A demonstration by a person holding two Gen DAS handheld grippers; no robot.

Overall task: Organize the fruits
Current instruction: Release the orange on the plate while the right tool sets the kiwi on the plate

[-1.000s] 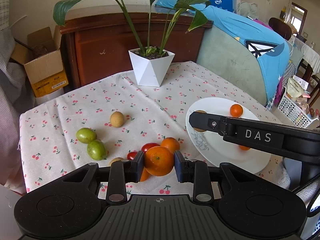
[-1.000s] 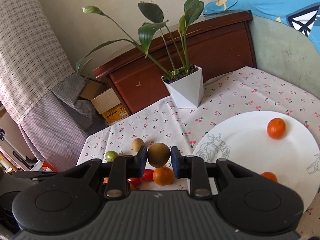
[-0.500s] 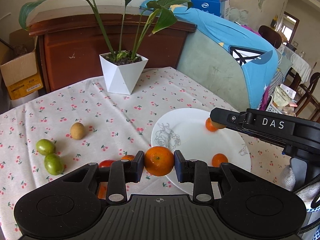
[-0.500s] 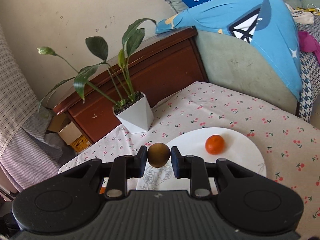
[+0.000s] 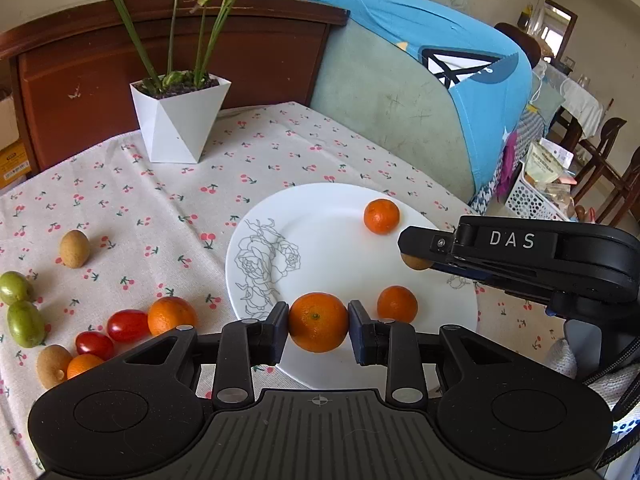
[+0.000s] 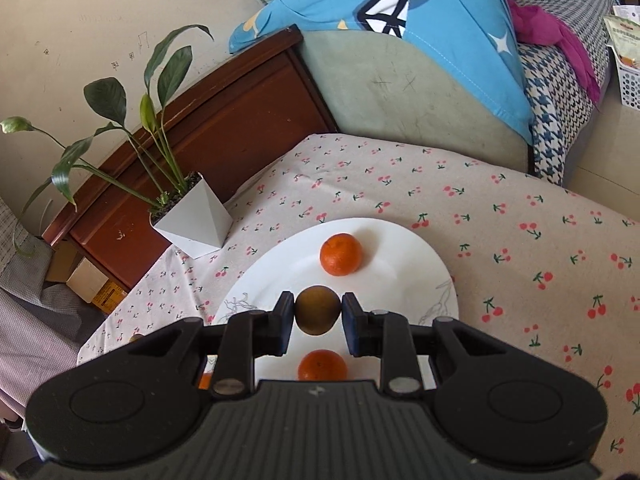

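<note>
Scanning L to R: loose fruit on desk (image 5: 280,148) at far left – green fruits (image 5: 24,322), brown fruit (image 5: 74,248), cherry tomatoes (image 5: 128,324), orange on cloth (image 5: 171,314). Mid-frame: left claw (image 5: 318,326) clamped on held orange (image 5: 318,322), hanging over near rim of plate (image 5: 320,240). Two small oranges (image 5: 382,216) already on plate. Further R: right claw (image 6: 318,318) clamped on brown kiwi-like fruit (image 6: 318,314), also above plate.

Risks: letting go from up high – round fruit prob rolls off the shallow rim or knocks the plated oranges. Both claws over same plate, so could bump each other. Squeezing harder might bruise the soft brown one.
</note>
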